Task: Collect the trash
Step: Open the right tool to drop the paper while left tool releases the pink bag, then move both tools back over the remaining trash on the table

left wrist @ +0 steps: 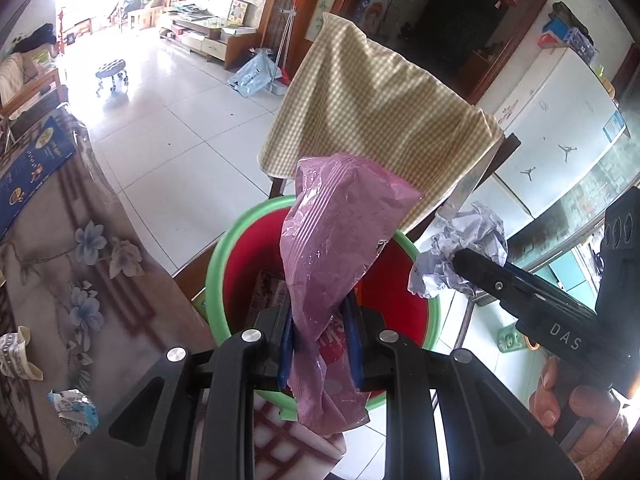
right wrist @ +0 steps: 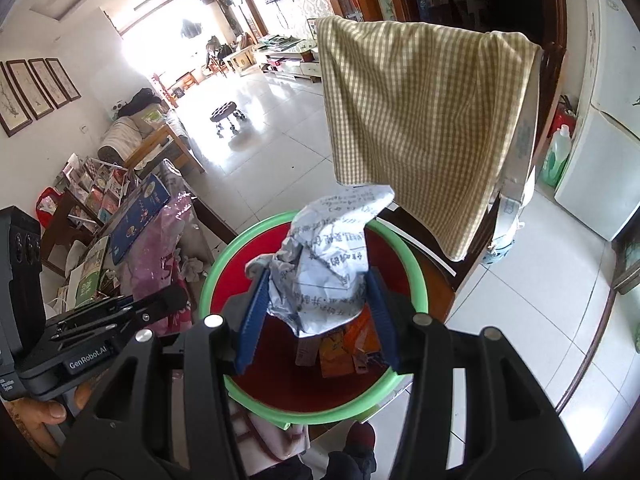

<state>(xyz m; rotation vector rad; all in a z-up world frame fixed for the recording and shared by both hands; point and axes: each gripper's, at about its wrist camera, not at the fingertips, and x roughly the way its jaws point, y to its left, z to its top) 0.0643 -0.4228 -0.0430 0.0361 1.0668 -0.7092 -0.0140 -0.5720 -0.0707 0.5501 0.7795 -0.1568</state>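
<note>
Left wrist view: left gripper (left wrist: 320, 344) tongs pressed nearly together, pinching a pink plastic wrapper (left wrist: 328, 256) by its lower part; the wrapper stands up from the blue pads and hangs over the mouth of a red bucket (left wrist: 394, 300) with a green rim. Some packaging lies inside the bucket. Behind it, a chair draped with a yellow checked cloth (left wrist: 376, 112). At right, the right gripper (left wrist: 460, 258) reaches in with a crumpled paper ball (left wrist: 464, 252) at its tip, beside the bucket's rim; a hand (left wrist: 568, 404) grips its handle. A floral tablecloth (left wrist: 80, 264) at left carries scraps of torn paper (left wrist: 74, 408). Right wrist view: right gripper (right wrist: 320, 304) tongs partly spread, clamped on the crumpled paper ball (right wrist: 324, 264), printed with text, held directly above the bucket (right wrist: 280, 380). Orange and brown wrappers (right wrist: 344, 348) lie on the bucket's bottom. The left gripper (right wrist: 176, 300) enters from the left edge with pink plastic just behind it. The checked cloth (right wrist: 420, 112) hangs over the chair back beyond the bucket.
</note>
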